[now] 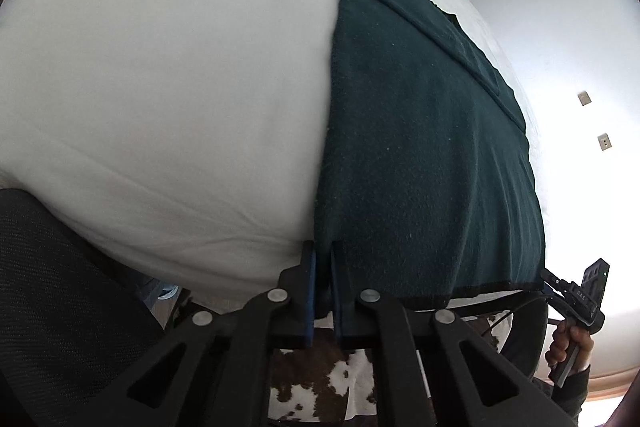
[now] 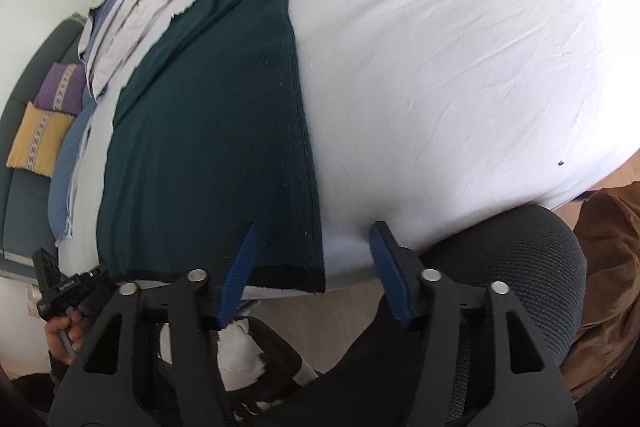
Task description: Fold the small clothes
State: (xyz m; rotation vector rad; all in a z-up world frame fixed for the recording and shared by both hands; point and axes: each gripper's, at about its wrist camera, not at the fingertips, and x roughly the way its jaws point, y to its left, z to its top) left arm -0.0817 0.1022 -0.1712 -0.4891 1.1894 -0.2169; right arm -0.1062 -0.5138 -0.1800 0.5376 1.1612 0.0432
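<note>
A dark green knit garment (image 1: 424,147) lies flat on the white bed (image 1: 168,87), folded lengthwise, with its black hem at the near edge. My left gripper (image 1: 323,255) is shut on the garment's near left corner. In the right wrist view the same garment (image 2: 212,147) lies left of centre on the bed (image 2: 460,67). My right gripper (image 2: 314,231) is open, its fingers either side of the garment's near right corner (image 2: 312,279), holding nothing. Each gripper also shows in the other's view: the right one (image 1: 576,299) and the left one (image 2: 60,287).
Folded pale bedding (image 2: 132,7) and purple and yellow cushions (image 2: 44,115) lie at the bed's far left. A black mesh chair back (image 2: 512,259) stands by the near edge. A cowhide rug (image 1: 320,379) covers the floor below. A brown cloth (image 2: 608,267) is at right.
</note>
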